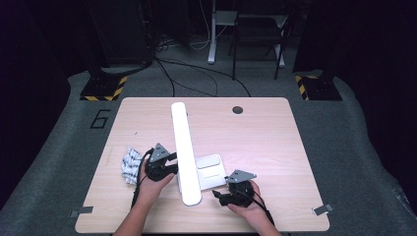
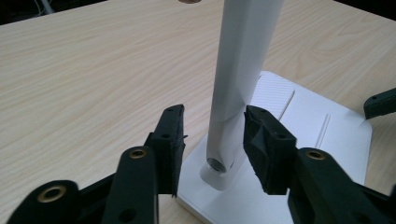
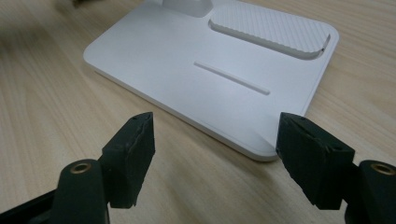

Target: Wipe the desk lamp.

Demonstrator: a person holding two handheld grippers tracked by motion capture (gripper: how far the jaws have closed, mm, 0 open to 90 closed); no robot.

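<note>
A white desk lamp lies folded on the wooden table, its long arm [image 1: 184, 147] running over its flat base [image 1: 211, 172]. My left gripper [image 1: 169, 166] is at the arm's left side, near the hinge. In the left gripper view the lamp's stem [image 2: 233, 93] stands between the jaws of the left gripper [image 2: 215, 135], with a gap showing on the left side; the jaws are open. My right gripper [image 1: 220, 194] sits at the base's near right corner. In the right gripper view the right gripper [image 3: 215, 140] stands open and bare, facing the base [image 3: 187, 60].
A crumpled checked cloth [image 1: 130, 164] lies just left of the left hand. A round cable hole [image 1: 237, 109] sits near the table's far edge. A ribbed pad [image 3: 271, 28] is set into the base. A tip of the other gripper [image 2: 380, 102] shows beyond the base.
</note>
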